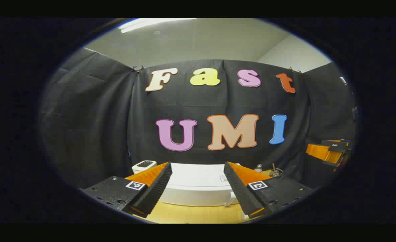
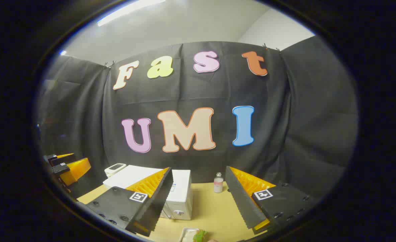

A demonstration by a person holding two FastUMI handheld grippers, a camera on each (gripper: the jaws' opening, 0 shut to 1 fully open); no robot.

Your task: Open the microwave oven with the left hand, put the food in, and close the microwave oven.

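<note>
Booth: wooden tabletop under both my grippers, black cloth wall behind; I go near to far.
Left gripper: I hold it raised and level, fingers spread wide, nothing between them; the microwave sits in the gap at 12 o'clock.
Right gripper: also spread wide and empty, hovering above the table.
Food: nearest thing, at 6 o'clock in the right gripper view; a green leafy bit on a pale tray, mostly cut off at the edge.
Microwave: white box on the table, door appearing shut; a dial shows low on its front in the right gripper view, where it stands at 10 o'clock from the gap.
Small bottle: farther back, well right of the microwave.
White device: behind the microwave's left corner.
Progress: by my reading nothing is done yet; opening, loading and closing all remain.
</note>
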